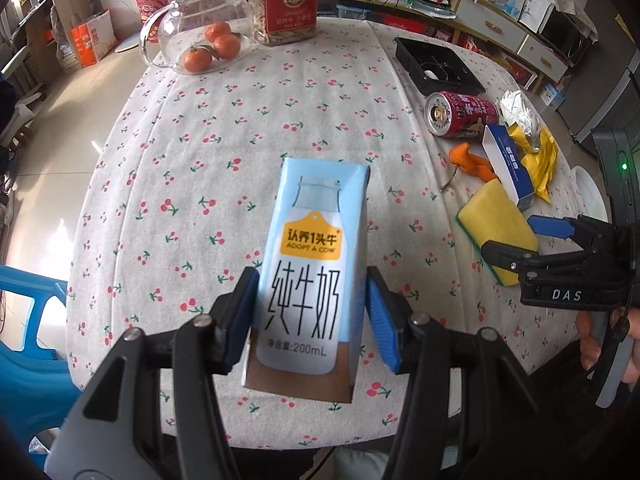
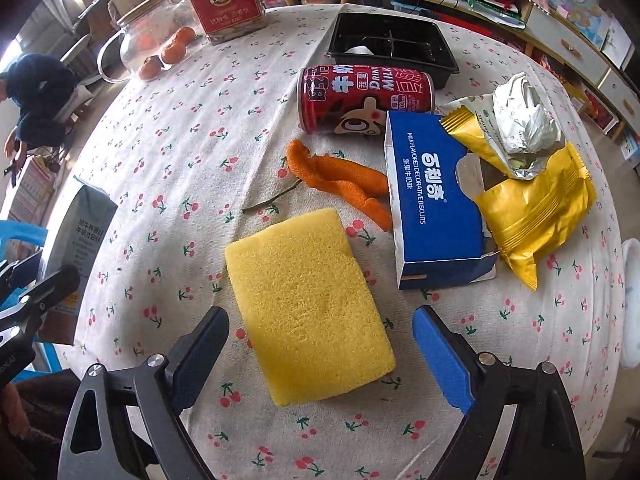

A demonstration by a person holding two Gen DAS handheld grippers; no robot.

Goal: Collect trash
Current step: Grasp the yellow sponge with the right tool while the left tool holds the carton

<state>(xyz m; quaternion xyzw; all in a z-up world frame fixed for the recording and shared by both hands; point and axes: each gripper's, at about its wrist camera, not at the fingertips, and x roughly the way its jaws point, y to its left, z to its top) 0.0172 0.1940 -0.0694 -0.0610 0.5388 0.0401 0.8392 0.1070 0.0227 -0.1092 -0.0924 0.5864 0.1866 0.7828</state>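
A light-blue milk carton (image 1: 312, 268) stands upright between the pads of my left gripper (image 1: 310, 314); the left pad touches it, the right pad shows a narrow gap. The carton also shows in the right wrist view (image 2: 80, 236). My right gripper (image 2: 320, 356) is open, its pads either side of the near end of a yellow sponge (image 2: 308, 304). Beyond lie orange peel (image 2: 340, 184), a red milk can (image 2: 360, 96) on its side, a blue biscuit box (image 2: 432, 200), yellow wrappers (image 2: 532, 208) and crumpled foil (image 2: 524, 120).
A black plastic tray (image 2: 392, 46) sits at the far side of the cherry-print tablecloth (image 1: 200, 160). A glass teapot (image 1: 196, 24) with tangerines (image 1: 216, 46) and a red-labelled jar (image 1: 288, 0) stand at the back left. A blue chair (image 1: 24, 320) is left of the table.
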